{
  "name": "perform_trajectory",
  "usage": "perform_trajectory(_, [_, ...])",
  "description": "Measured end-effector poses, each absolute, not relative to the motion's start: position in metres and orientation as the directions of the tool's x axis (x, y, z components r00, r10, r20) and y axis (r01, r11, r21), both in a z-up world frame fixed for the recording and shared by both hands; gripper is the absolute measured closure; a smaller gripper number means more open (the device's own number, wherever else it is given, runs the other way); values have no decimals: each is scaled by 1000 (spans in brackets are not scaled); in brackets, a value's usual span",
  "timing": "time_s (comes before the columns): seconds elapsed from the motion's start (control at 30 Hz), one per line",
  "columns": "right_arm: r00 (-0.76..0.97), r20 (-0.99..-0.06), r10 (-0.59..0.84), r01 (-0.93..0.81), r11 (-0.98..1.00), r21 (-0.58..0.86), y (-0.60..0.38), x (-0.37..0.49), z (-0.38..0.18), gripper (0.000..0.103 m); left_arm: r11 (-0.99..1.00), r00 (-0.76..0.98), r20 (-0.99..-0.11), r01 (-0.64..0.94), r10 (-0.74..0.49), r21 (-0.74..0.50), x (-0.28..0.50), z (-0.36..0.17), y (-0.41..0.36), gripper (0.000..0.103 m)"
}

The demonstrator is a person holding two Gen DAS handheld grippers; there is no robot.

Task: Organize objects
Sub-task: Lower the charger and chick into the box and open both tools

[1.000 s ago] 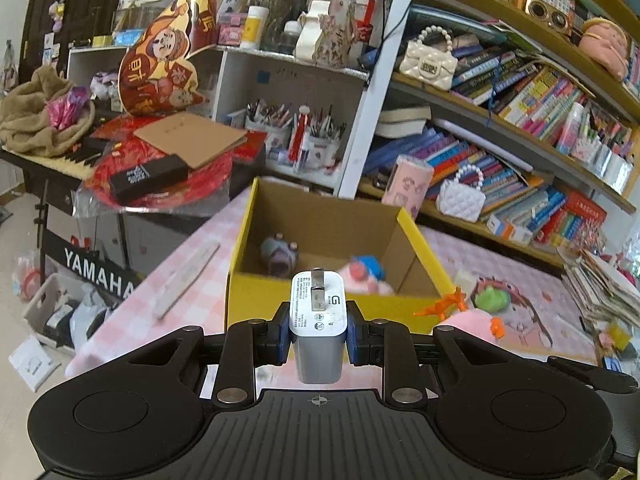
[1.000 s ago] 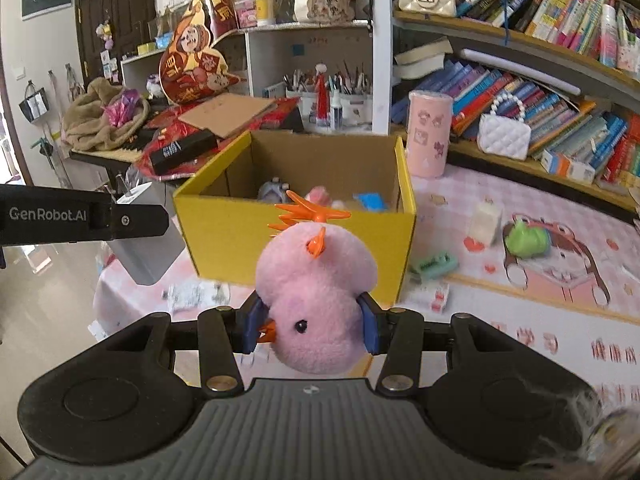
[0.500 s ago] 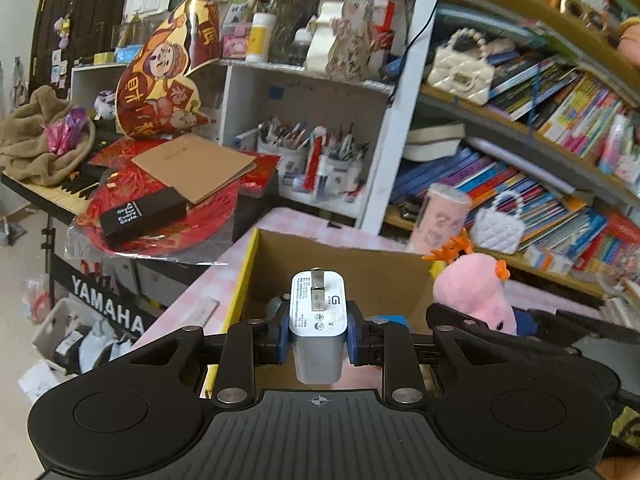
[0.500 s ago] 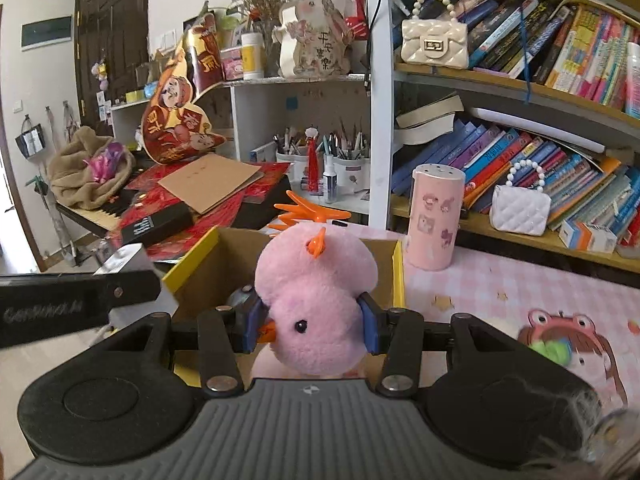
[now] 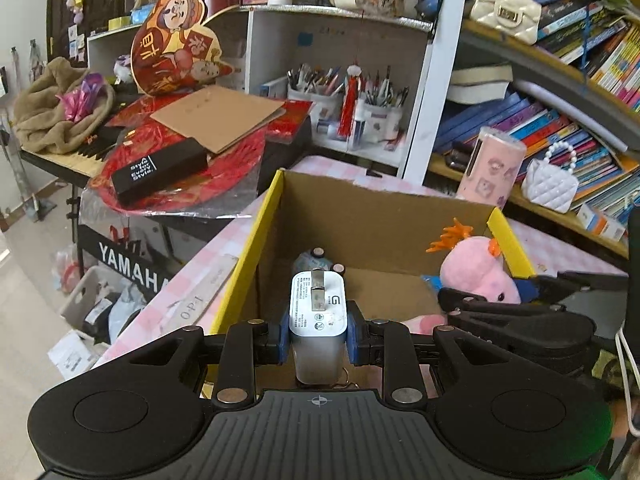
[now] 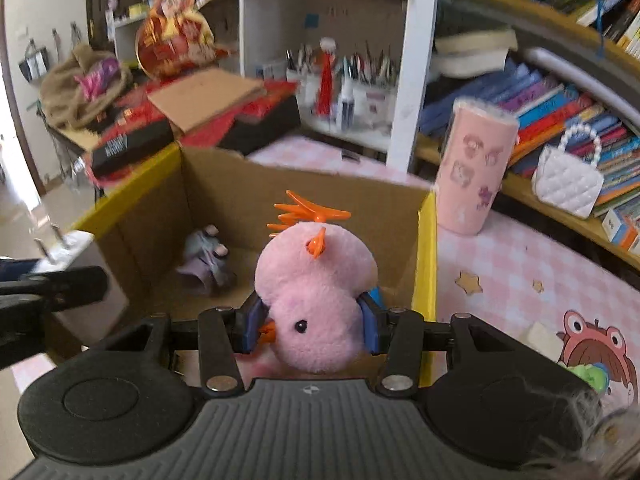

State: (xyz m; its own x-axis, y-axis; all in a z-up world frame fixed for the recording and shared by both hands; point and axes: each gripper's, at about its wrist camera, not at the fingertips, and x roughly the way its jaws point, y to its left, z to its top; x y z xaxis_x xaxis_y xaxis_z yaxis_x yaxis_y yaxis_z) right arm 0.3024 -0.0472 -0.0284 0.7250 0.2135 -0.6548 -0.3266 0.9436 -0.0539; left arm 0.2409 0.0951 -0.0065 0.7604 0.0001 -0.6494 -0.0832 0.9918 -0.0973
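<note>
Moved in from in front of the yellow box [image 5: 256, 240] to right over its open top, both loads along for the ride. Left claw [image 5: 317, 334] clamped on the white charger [image 5: 318, 312], prongs forward, right claw [image 6: 310, 326] squeezing the pink plush chick [image 6: 314, 292] by its sides. Held above the cardboard floor, clear of the grey toy [image 6: 208, 256], probably for a clean drop. Pink worktop [image 6: 512, 280] beside.

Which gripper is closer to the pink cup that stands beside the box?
Right. The right gripper, holding the pink plush chick, is over the box's right side, next to the pink cup. The left gripper, holding the white charger, is at the far left side.
</note>
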Motion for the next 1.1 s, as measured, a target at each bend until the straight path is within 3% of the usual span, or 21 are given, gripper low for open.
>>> perform_trajectory(0.57, [682,-698,220,-458,872,-173,-43,328,-36,57,993,738,-674,-92,15,-78,252,-16,80,77])
perform_trajectory(0.67, [703,-681,204,-438,879,-189,-43,325,-35,48,994,748,-663,-79,11,-73,250,-10,80,75])
perform_trajectory(0.77, [728,-654,207,-415,892,-180,-46,318,-31,34,995,770,-638,-72,8,-74,242,-2,82,57])
perform_trajectory(0.8, [729,-650,215,-411,897,-164,-48,315,-29,34,995,780,-626,-70,10,-72,238,2,82,46])
perform_trajectory(1.1, [792,-571,215,-278,960,-24,-68,258,5,30,997,848,-530,-57,17,-59,190,31,92,18])
